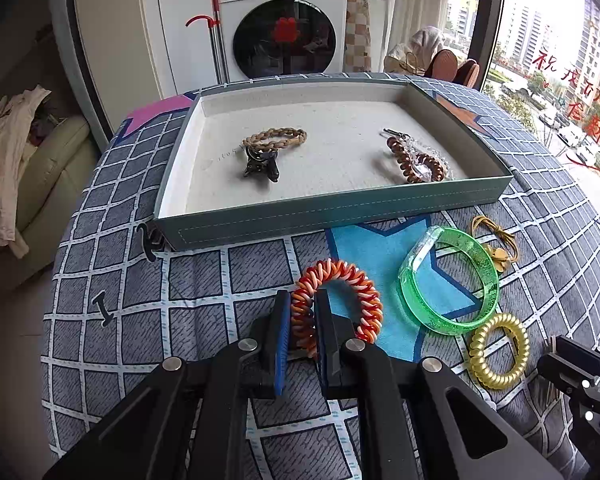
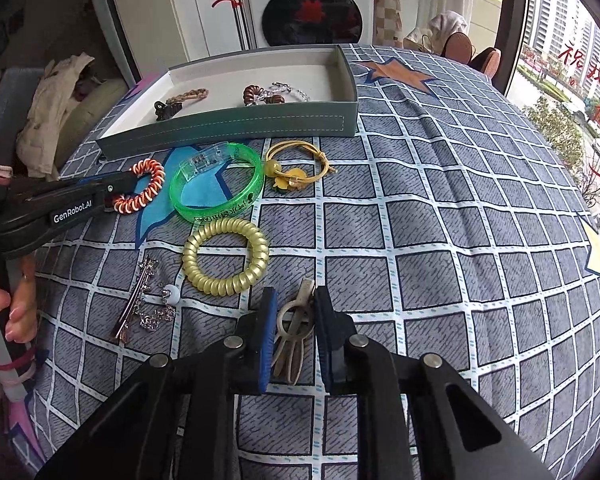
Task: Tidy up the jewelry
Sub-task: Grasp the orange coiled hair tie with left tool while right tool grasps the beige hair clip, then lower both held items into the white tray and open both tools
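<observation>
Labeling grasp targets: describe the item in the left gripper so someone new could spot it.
Start at the teal tray on the checked quilt; on the blue star patch just in front of it lies an orange-and-white spiral hair tie, its near side between the left gripper's pads. Its green and gold neighbours are each one colour.

Right tool (image 2: pixel 296 300) straddles a beige hair tie (image 2: pixel 296 320) on the quilt (image 2: pixel 440 220)

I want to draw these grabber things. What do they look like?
Both the left gripper and right gripper are matte black plastic, with angular arms, round silver rivets and ribbed blue pads inside the fingers. The left one carries white "GenRobot.AI" lettering on its side.
</observation>
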`<state>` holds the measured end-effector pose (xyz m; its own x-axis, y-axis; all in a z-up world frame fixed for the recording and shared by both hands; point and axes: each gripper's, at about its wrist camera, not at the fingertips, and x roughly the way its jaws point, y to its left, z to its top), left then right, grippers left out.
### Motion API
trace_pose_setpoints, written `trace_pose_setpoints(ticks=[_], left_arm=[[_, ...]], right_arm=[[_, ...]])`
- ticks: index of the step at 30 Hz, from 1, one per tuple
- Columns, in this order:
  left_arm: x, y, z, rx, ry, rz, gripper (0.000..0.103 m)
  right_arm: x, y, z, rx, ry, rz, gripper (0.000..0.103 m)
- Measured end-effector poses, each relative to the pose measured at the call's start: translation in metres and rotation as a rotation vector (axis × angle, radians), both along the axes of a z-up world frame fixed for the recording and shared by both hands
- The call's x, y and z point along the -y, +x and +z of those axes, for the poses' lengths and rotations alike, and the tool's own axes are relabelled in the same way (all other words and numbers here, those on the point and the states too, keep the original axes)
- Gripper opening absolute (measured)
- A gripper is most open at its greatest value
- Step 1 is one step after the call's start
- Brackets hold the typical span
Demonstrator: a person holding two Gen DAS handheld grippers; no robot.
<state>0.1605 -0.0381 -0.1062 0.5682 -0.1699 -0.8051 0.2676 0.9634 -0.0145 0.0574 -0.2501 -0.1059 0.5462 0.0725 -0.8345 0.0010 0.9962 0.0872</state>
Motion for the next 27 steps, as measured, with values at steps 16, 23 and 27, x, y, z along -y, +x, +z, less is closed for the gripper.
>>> trace_pose_setpoints(ticks=[16,23,27], left_arm=[[-0.028,-0.018,0.033,0.046,-0.079,0.031,0.032],[-0.037,-0.01,0.043,0.046,-0.095,0.051,0.032],[-0.037,-0.003,0.051,0.056,-0.098,0.056,0.032]], right_arm=[[0.023,0.0,0.029,0.062,0.116,-0.014,0.02],[0.026,0.01,0.041,0.086,0.165,0.002,0.02],[0.026,0.023,0.05,0.099,0.178,0.018,0.02]])
